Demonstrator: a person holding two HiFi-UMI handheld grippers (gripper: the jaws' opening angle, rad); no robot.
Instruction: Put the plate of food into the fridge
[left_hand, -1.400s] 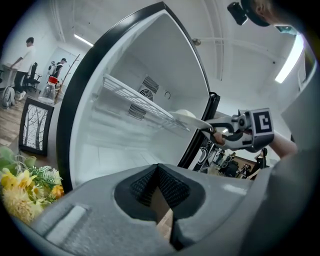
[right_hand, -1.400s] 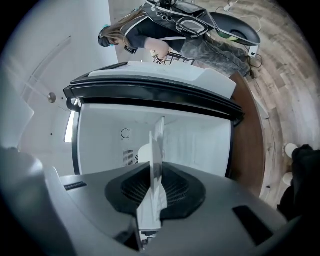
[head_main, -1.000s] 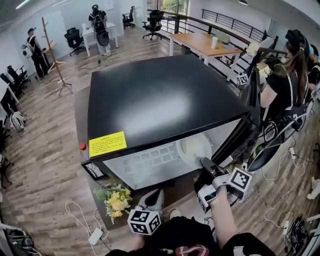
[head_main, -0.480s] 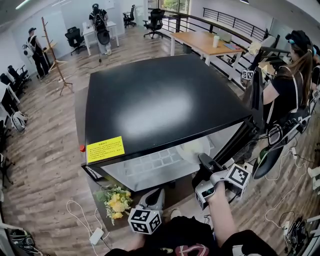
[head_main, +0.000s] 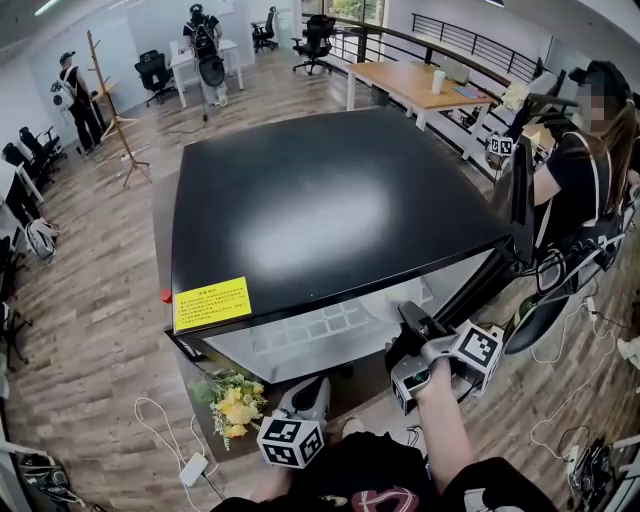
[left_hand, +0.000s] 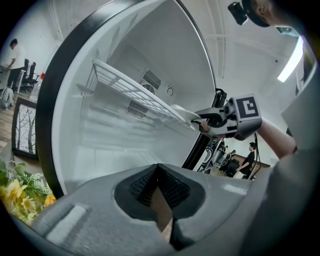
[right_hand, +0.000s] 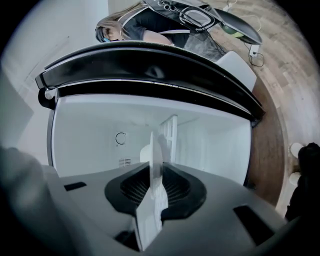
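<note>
Head view: bright, even indoor light. Broad soft white glare patch on glossy black fridge top (head_main: 320, 215). Strong fisheye bend toward edges, wood floor (head_main: 90, 300) boards curving. Both gripper views: round frame with black vignette in corners. Fridge interior (left_hand: 125, 145) lit white, near washed out. Foreground closest to lens soft, out of focus. Left gripper view: ceiling light strip (left_hand: 290, 60) blown out at upper right. Right gripper view: cooler, bluish cast.
</note>
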